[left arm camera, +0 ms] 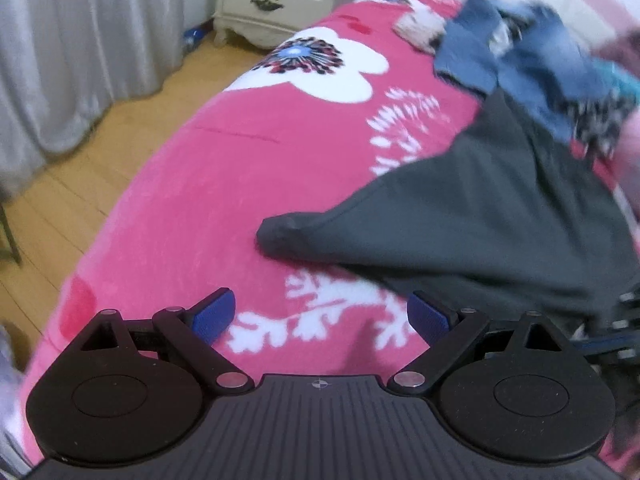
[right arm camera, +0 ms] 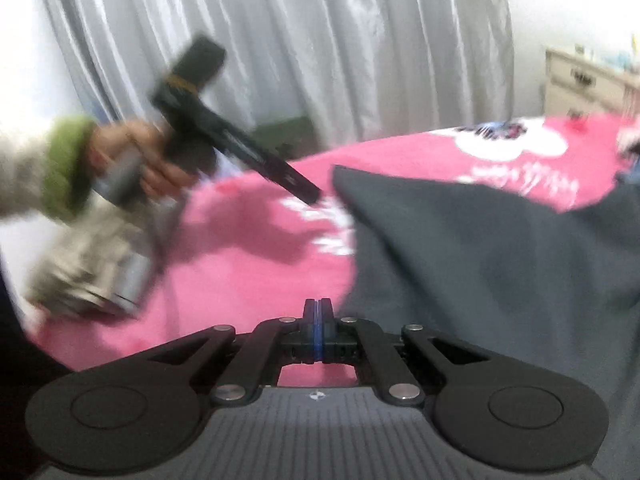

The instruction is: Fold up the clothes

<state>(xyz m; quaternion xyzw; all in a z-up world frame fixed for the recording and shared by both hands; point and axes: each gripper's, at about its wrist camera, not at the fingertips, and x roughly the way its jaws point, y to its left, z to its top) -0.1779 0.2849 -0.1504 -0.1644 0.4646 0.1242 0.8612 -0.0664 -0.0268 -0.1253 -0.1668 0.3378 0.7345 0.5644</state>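
Note:
A dark grey garment (left arm camera: 480, 216) lies spread on the pink flowered blanket (left arm camera: 224, 184), one corner pointing left. My left gripper (left arm camera: 320, 314) is open and empty, hovering just in front of that garment's near edge. In the right wrist view the same grey garment (right arm camera: 500, 264) fills the right side. My right gripper (right arm camera: 318, 320) has its blue pads pressed together at the garment's left edge; whether cloth is pinched between them is not clear. The left gripper (right arm camera: 308, 194), held in a hand, shows blurred above the blanket (right arm camera: 248, 280).
A pile of blue and patterned clothes (left arm camera: 532, 60) lies at the far right of the bed. A cream nightstand (left arm camera: 276, 0) stands beyond the bed. Grey curtains (right arm camera: 304, 48) hang over the wooden floor (left arm camera: 92, 168) to the left of the bed.

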